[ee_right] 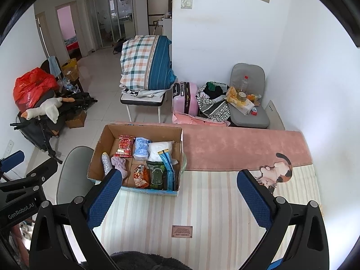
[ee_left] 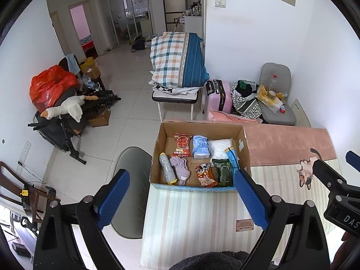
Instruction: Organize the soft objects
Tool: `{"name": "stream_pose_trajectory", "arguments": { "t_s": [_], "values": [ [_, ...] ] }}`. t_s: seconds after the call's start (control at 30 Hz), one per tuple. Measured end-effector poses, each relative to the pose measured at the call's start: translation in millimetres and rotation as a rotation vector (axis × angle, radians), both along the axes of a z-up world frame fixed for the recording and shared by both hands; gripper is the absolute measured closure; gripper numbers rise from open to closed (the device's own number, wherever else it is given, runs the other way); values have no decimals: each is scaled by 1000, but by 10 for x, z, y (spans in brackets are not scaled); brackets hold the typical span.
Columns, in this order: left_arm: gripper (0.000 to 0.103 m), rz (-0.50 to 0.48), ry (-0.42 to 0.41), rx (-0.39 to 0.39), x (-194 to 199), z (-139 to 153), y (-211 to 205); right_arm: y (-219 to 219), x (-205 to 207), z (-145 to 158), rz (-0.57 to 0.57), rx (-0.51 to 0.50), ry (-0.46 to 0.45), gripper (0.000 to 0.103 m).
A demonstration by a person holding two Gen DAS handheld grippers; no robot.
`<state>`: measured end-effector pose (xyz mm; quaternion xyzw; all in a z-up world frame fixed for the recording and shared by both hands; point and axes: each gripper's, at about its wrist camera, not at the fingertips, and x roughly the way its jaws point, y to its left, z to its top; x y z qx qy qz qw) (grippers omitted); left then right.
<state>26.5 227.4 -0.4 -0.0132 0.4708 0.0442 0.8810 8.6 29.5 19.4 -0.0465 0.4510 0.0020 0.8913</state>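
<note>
An open cardboard box (ee_left: 244,139) (ee_right: 99,144) stands on a striped mat (ee_left: 193,216) (ee_right: 202,204). Inside lie a red snack bag (ee_left: 182,145) (ee_right: 124,146), a blue tissue pack (ee_left: 200,146) (ee_right: 141,148), a white bag (ee_left: 221,147) (ee_right: 159,149), a lilac cloth (ee_left: 180,168) (ee_right: 120,165), a silver roll (ee_left: 167,168), an orange snack bag (ee_left: 205,175) (ee_right: 140,176) and a dark green packet (ee_left: 222,172) (ee_right: 157,175). My left gripper (ee_left: 180,189) and right gripper (ee_right: 177,193) are both open and empty, held above the mat on the near side of the box.
A grey chair (ee_left: 132,175) (ee_right: 72,175) stands left of the box. A pink rug (ee_right: 236,148) lies beyond the mat. A folded quilt on a bench (ee_left: 177,60), a pink suitcase (ee_left: 219,95), a loaded grey seat (ee_left: 274,94) and a cluttered stroller with a goose toy (ee_left: 65,109) stand further off.
</note>
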Motion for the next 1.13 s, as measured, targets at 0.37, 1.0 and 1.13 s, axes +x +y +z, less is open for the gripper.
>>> {"name": "stream_pose_trajectory", "arguments": {
  "t_s": [0.37, 1.0, 1.13],
  "values": [
    [8, -8, 9, -2, 25, -1, 9, 15, -29, 6, -1, -5, 1, 0],
    [0, -39, 47, 8, 92, -131, 77, 19, -57, -103, -7, -2, 22, 0],
    [0, -35, 40, 9, 71, -144, 112, 32, -66, -128, -6, 0, 23, 0]
  ]
}}
